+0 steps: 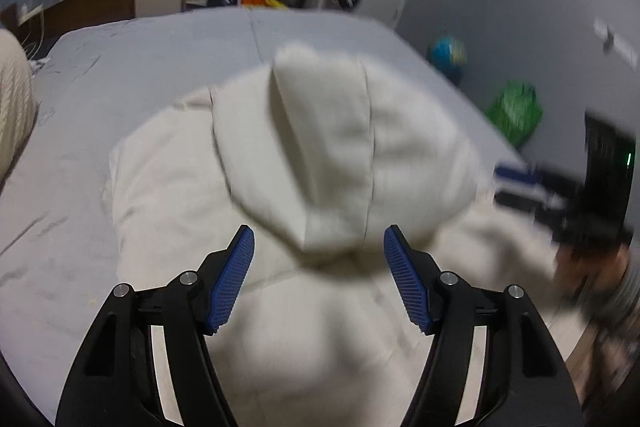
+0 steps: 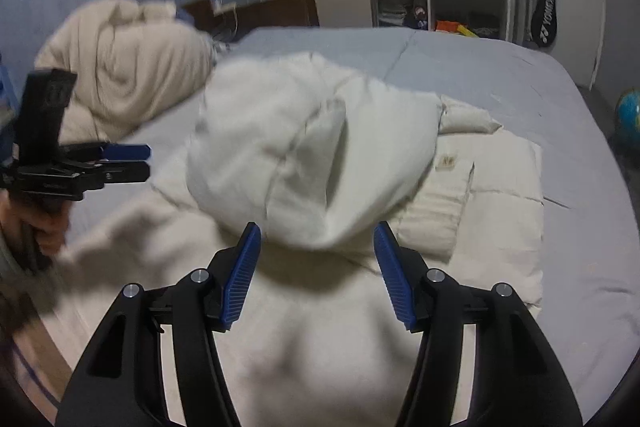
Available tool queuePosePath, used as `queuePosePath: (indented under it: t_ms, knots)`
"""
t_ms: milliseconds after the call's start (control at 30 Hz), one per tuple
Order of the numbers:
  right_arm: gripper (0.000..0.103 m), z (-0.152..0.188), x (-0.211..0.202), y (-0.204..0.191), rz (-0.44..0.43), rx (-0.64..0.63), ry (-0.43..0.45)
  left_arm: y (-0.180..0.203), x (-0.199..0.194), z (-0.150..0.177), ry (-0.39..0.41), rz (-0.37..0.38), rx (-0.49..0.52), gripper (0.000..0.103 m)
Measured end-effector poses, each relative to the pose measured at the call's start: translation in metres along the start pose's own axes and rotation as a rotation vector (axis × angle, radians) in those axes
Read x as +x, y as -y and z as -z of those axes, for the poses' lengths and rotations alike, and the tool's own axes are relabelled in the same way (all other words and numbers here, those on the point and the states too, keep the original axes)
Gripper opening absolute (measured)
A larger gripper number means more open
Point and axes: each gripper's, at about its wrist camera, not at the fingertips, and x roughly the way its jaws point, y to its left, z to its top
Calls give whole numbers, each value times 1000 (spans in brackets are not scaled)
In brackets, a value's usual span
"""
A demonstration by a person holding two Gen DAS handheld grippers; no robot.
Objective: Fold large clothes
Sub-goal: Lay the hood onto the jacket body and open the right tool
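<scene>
Cream hoodie [image 1: 320, 155] lies partly folded on the bed [image 1: 140, 59] just ahead of both spread, empty claws, left claw [image 1: 319, 239] and right claw [image 2: 317, 235], hood flopped over body, final folds left.

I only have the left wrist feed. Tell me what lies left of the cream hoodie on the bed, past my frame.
Observer: A bundled beige blanket sits heaped at the bed's far left, near the headboard; your view only clips its edge.
Operator: Report my own gripper as seen from outside.
Observer: The left gripper is seen side-on, off to the left of the hoodie, holding nothing.
Operator: Give me the right gripper's state.
Observer: The right gripper is open, jaws spread, with the raised hood bulging just ahead of them, not clamped.
Operator: Anything on the hoodie I'm missing?
Observer: A small tag shows on the flat part, right of the hood.
</scene>
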Motion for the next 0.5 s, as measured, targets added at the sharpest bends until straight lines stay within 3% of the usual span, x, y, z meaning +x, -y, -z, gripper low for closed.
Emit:
queuePosePath:
  t_ms: [167,233,333,400,500]
  knots:
    - [55,-33,22,20,-13,201,23,15,9,-28,33,8,-33,65]
    - [54,-38,37,23,-55,259,13,23,31,-31,-24,-39,-26,61]
    - [42,-36,54,16,-138,260,-6,18,67,-14,-142,-89,-42,44]
    - [40,-25,72,9,-169,232,-77,10,90,6,-212,-106,-77,41]
    - [40,-1,101,1,-140,165,-189,-2,110,29,-262,-92,-145,41]
